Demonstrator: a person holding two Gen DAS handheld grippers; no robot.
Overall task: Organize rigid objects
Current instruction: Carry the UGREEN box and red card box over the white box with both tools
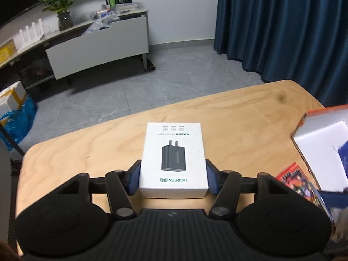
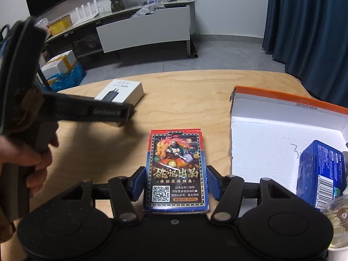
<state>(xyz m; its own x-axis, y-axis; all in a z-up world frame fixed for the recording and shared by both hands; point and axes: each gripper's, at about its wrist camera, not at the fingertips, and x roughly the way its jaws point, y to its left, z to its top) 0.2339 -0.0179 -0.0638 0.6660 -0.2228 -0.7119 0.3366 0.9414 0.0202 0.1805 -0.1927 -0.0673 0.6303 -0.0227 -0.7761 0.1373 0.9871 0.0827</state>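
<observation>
- Lying flat on the wooden table point(image 1: 239, 113), the white charger box point(image 1: 173, 159) runs its long axis straight away from the left gripper point(image 1: 173, 177), whose blue pads press both long sides of its near end.
- The card box point(image 2: 176, 170) lies likewise, lengthwise between the right gripper point(image 2: 175, 182) fingers; pads touch its sides, gripping it.
- An open cardboard box point(image 2: 271, 130) sits just right of it.

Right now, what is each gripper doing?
Left gripper: closed on the white adapter box.
Right gripper: closed on the card deck.
</observation>
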